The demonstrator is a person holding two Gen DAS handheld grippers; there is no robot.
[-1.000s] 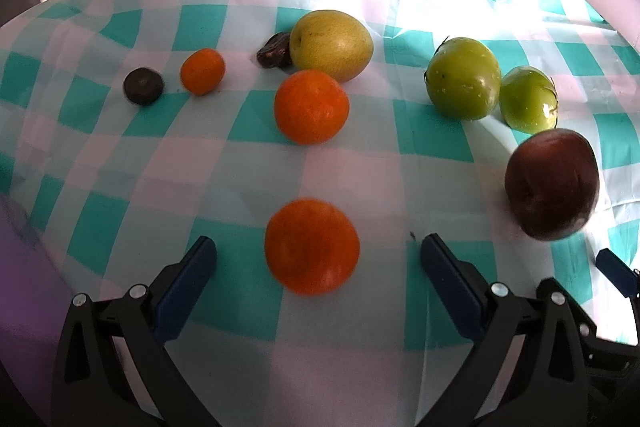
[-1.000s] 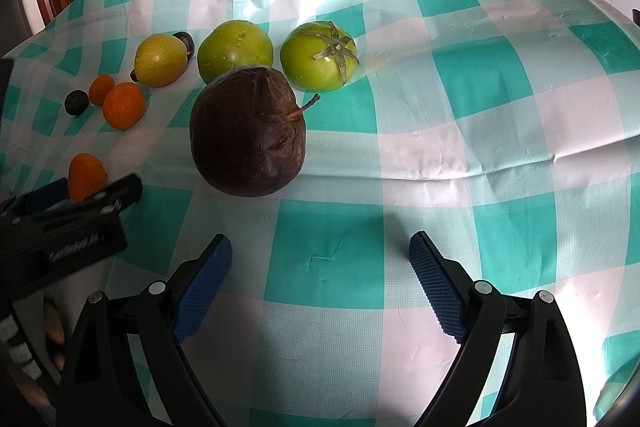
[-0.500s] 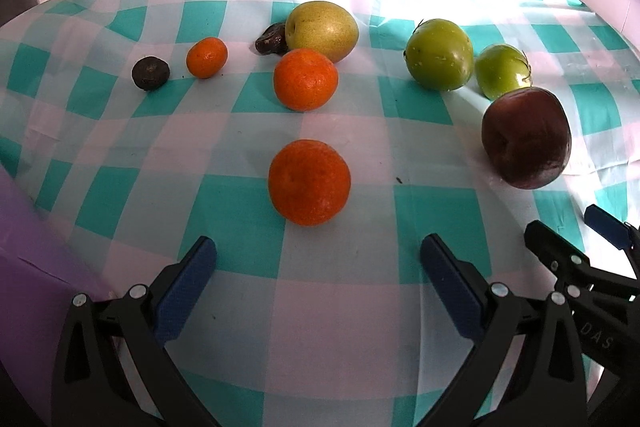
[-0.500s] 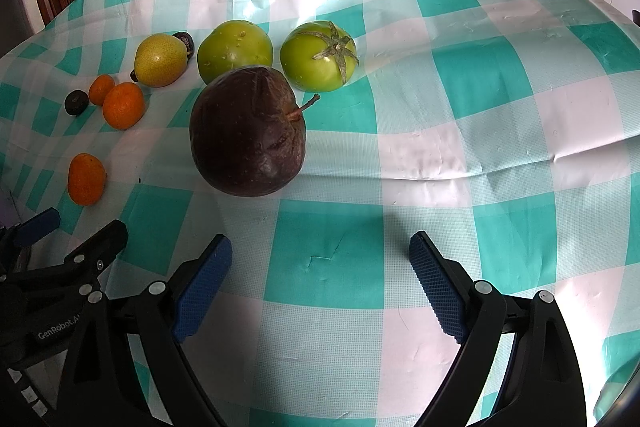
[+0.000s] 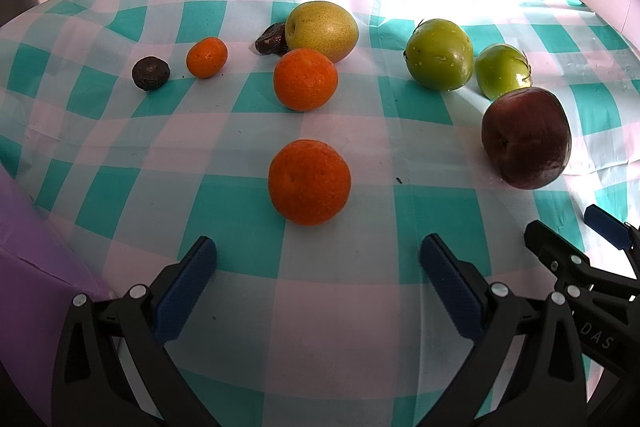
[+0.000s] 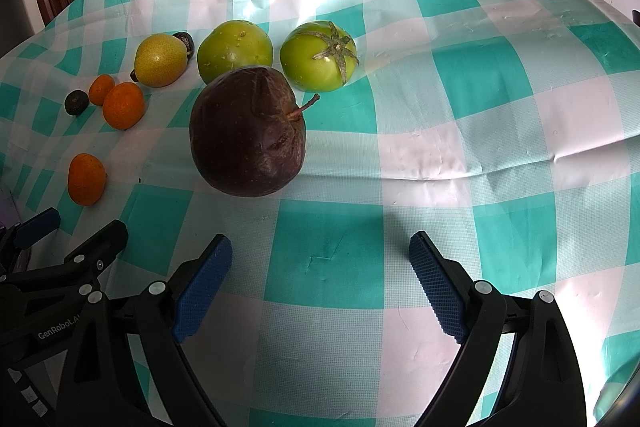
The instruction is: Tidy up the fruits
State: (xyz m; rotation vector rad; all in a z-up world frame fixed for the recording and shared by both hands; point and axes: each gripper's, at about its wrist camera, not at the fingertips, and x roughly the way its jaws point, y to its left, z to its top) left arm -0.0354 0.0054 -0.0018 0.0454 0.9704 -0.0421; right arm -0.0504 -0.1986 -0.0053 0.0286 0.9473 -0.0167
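Fruits lie on a teal-and-white checked tablecloth (image 5: pixel 400 115). In the left wrist view my left gripper (image 5: pixel 316 267) is open and empty, just short of an orange (image 5: pixel 309 182). Behind it sit a second orange (image 5: pixel 305 79), a small orange (image 5: pixel 207 57), a yellow pear (image 5: pixel 322 30), two small dark fruits (image 5: pixel 151 73) (image 5: pixel 272 43), two green tomatoes (image 5: pixel 439 54) (image 5: pixel 502 70) and a big dark purple fruit (image 5: pixel 526 143). My right gripper (image 6: pixel 320 263) is open and empty, in front of the purple fruit (image 6: pixel 247 143); the green tomatoes (image 6: pixel 235 50) (image 6: pixel 318 55) lie behind it.
The table's near-left edge drops away by a purple surface (image 5: pixel 28 287). The right gripper's fingers (image 5: pixel 560 251) show at the left view's lower right. The left gripper's fingers (image 6: pixel 96 247) show at the right view's lower left. Bare cloth (image 6: pixel 500 107) lies right of the fruits.
My left gripper has drawn back from the near orange, which now sits farther ahead of the fingers. The right gripper and the fruits have not moved.
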